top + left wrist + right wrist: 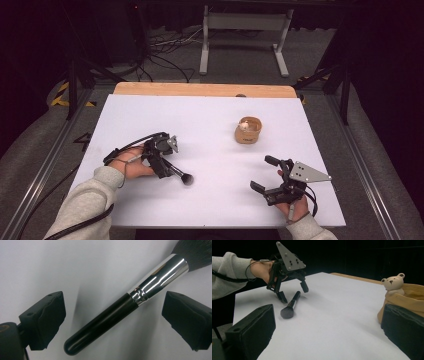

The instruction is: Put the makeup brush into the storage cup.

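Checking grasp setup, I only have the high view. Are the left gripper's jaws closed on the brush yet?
Observer: No. In the left gripper view the left gripper is open, one jaw on each side of the brush, both clear of it.
Operator: What part sits between the jaws?
Observer: The black handle where it meets the silver ferrule; the bristles point away.
Operator: Anything in that tan holder? Looks like a blob from above.
Observer: The right gripper view shows a small cream bear figure at the rim of the tan holder.
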The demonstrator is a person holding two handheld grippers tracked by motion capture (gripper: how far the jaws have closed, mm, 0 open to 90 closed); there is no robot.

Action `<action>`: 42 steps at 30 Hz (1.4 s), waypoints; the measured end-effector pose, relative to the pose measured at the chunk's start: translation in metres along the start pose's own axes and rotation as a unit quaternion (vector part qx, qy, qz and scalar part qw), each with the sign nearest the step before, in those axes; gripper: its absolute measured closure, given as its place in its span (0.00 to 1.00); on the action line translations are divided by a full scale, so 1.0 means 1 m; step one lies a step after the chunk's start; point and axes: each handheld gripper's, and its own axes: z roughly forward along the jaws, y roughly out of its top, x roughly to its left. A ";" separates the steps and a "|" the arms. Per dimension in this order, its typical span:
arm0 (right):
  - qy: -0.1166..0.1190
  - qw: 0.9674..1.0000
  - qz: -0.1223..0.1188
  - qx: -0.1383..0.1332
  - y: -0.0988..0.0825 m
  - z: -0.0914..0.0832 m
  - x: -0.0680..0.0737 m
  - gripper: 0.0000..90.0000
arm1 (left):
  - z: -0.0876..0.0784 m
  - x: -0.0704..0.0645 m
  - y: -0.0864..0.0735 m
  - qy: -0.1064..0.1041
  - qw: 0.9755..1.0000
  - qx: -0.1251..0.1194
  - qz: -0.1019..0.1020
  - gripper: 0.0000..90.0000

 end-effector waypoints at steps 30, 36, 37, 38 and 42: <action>-0.003 1.000 0.000 0.000 0.000 -0.002 -0.001 0.00 | 0.008 0.006 -0.001 -0.022 0.999 0.017 -0.015 0.11; -0.007 1.000 -0.007 0.000 0.001 -0.002 0.000 0.00 | 0.005 0.007 0.000 -0.023 0.999 0.026 -0.017 0.20; -0.007 1.000 -0.006 0.000 0.001 -0.003 0.000 0.00 | 0.002 0.008 0.000 -0.023 0.999 0.029 -0.020 0.29; -0.007 1.000 -0.007 0.001 0.001 -0.003 0.000 0.00 | 0.002 0.008 0.000 -0.023 0.999 0.029 -0.020 0.32; -0.007 1.000 -0.007 0.001 0.001 -0.002 0.000 0.00 | 0.000 0.009 -0.001 -0.022 0.999 0.033 -0.015 0.39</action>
